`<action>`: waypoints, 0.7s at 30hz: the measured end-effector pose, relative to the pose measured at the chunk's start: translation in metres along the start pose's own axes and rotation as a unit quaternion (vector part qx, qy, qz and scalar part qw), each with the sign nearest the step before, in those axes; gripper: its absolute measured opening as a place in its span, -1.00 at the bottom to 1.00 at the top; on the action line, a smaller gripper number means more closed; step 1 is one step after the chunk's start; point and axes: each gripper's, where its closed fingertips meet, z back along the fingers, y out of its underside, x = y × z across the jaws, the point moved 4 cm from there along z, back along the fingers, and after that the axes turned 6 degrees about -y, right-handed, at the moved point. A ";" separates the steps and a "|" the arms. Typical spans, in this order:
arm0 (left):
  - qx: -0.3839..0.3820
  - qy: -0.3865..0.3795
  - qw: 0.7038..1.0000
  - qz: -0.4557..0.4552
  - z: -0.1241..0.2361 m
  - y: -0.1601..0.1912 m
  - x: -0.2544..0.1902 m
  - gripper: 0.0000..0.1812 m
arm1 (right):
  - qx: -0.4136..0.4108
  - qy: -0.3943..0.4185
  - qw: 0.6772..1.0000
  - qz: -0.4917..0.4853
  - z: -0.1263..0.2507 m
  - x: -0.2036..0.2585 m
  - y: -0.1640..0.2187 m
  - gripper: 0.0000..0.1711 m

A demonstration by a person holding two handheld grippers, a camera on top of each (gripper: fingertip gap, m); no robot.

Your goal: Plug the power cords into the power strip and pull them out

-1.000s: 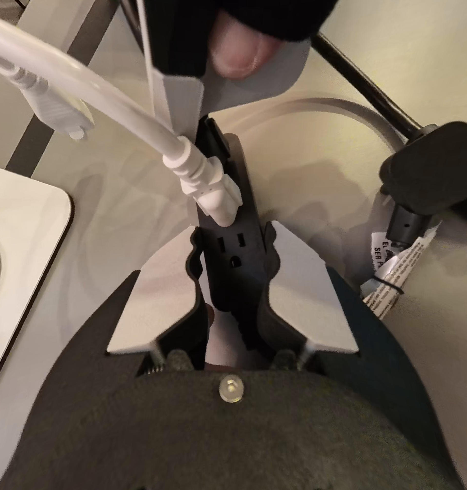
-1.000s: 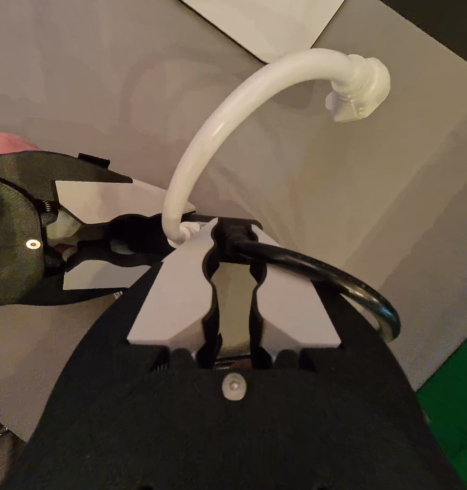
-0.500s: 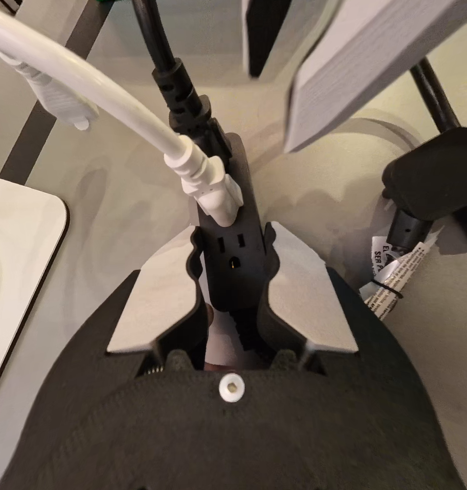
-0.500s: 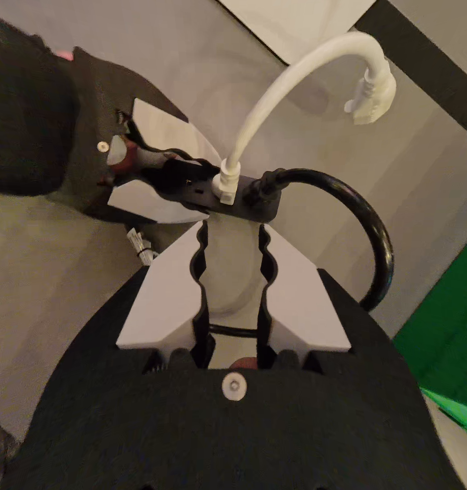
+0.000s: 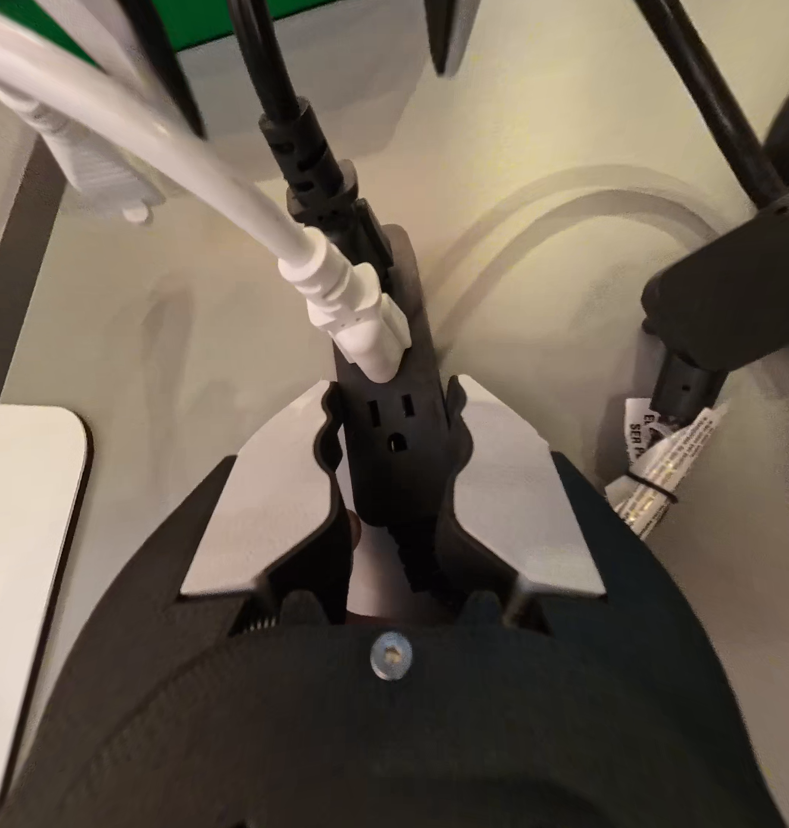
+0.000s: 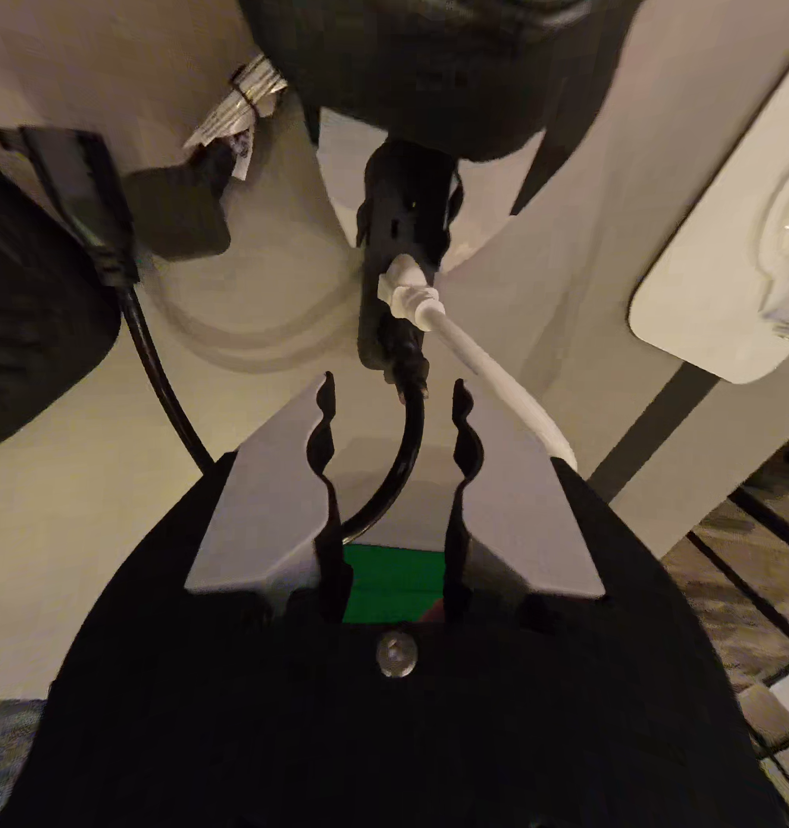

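The left gripper (image 5: 392, 430) is clamped across the near end of the narrow black plastic power strip (image 5: 395, 430), steadying it just above the pale tabletop (image 5: 160, 340). Two cords are seated in it: a white moulded plug (image 5: 361, 327) in the middle outlet and a black ribbed plug (image 5: 321, 179) in the far one; the near outlet is vacant. The right gripper (image 6: 395, 390), fingers apart and holding nothing, faces the strip's far end, with the black cord (image 6: 406, 452) running between its fingers. The step in hand appears to be extraction. The next move calls for closing on a plug body, not its cord, and pulling straight along the prongs.
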 end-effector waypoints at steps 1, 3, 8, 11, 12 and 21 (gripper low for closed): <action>-0.005 0.011 1.000 -0.010 0.001 0.001 0.000 -0.50 | 0.000 -0.016 1.000 0.014 -0.007 0.002 -0.003 -0.44; -0.010 0.024 0.999 -0.019 0.002 0.001 0.000 -0.50 | 0.015 -0.041 0.999 0.025 -0.020 0.004 0.001 -0.47; -0.017 0.043 0.998 -0.035 0.002 0.002 0.001 -0.50 | 0.007 -0.050 0.998 0.026 -0.038 0.003 0.001 -0.50; -0.020 0.053 0.998 -0.039 0.002 0.003 0.002 -0.50 | -0.003 -0.036 0.999 0.036 -0.041 -0.003 0.002 -0.57; -0.022 0.055 0.997 -0.042 0.002 0.003 0.002 -0.50 | -0.003 -0.035 0.998 0.045 -0.042 -0.003 0.002 -0.61; -0.028 0.066 0.996 -0.059 0.002 0.003 0.002 -0.49 | -0.014 -0.036 0.995 0.090 -0.059 -0.001 -0.001 -0.70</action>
